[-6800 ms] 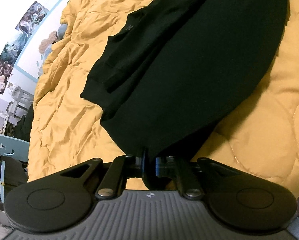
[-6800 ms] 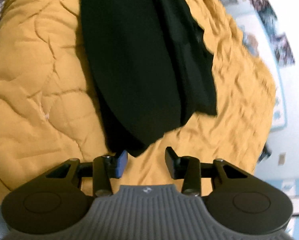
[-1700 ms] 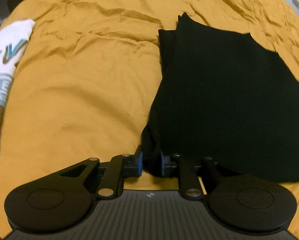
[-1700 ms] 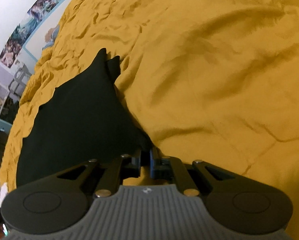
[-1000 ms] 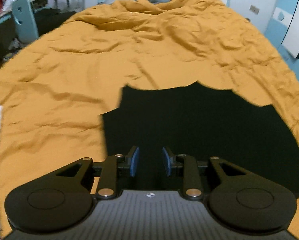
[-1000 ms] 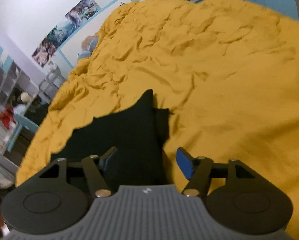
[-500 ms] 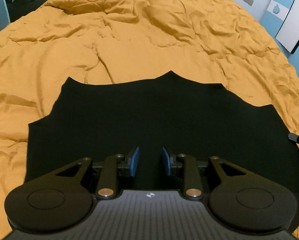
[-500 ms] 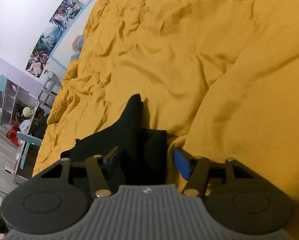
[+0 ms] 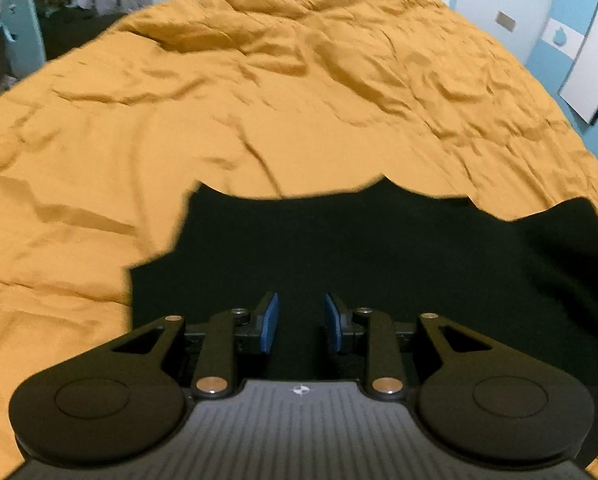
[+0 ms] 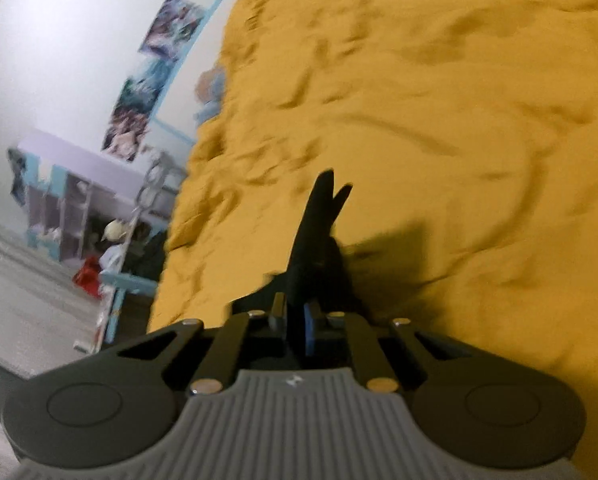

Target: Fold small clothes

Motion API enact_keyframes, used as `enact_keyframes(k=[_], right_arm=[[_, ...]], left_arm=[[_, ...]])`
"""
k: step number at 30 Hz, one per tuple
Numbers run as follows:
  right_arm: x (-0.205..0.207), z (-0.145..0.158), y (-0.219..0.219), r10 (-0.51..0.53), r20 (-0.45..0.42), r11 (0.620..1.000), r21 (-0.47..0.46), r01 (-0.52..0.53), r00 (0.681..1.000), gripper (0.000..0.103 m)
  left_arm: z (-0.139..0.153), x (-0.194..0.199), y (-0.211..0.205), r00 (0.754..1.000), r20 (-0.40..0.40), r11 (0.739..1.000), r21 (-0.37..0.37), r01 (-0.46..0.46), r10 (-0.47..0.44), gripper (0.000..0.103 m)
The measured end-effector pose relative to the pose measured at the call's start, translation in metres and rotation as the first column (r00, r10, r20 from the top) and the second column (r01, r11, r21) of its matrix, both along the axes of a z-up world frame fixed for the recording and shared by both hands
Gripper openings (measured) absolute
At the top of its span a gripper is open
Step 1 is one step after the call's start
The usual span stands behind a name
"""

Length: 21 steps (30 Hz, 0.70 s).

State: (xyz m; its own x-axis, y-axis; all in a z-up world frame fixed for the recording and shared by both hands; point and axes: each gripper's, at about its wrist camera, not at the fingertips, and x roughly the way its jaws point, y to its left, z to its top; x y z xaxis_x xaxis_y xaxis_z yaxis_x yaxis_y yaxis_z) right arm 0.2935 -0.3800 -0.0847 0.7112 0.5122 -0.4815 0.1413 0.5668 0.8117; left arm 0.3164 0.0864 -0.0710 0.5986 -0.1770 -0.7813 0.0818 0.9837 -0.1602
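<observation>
yellow quilt (image 9: pixel 299 120) around black garment (image 9: pixel 379 248)

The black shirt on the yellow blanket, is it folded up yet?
Partly. The black cloth garment lies flat as a wide panel on the crumpled yellow quilt. The right hand-held gripper is shut on one edge of it; the left hand-held gripper hangs open above it. Folding it smaller is probably left.
</observation>
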Motion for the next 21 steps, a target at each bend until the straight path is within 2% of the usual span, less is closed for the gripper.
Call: enact_keyframes(k=[5,10,15,21], right_arm=[[0.022,0.042,0.084,0.07,0.022,0.997,0.035,-0.07,0.997,0.002],[0.049,0.057,0.172,0.115,0.005,0.992,0.042,-0.115,0.993,0.002],[0.07,0.051,0.259,0.17,-0.049,0.985,0.032,-0.169,0.984,0.002],[0.085,0.017,0.331,0.214,-0.143,0.976,-0.014,-0.218,0.966,0.002]], left_arm=[[0.04,-0.012,0.036,0.997,0.071,1.0,0.024,-0.007,0.006,0.033],[0.067,-0.022,0.065,0.994,0.106,0.998,0.062,-0.02,0.014,0.033],[0.057,-0.029,0.091,0.996,0.073,0.998,0.039,-0.046,0.043,0.033],[0.024,-0.028,0.115,0.997,-0.009,0.997,-0.013,-0.071,0.071,0.033]])
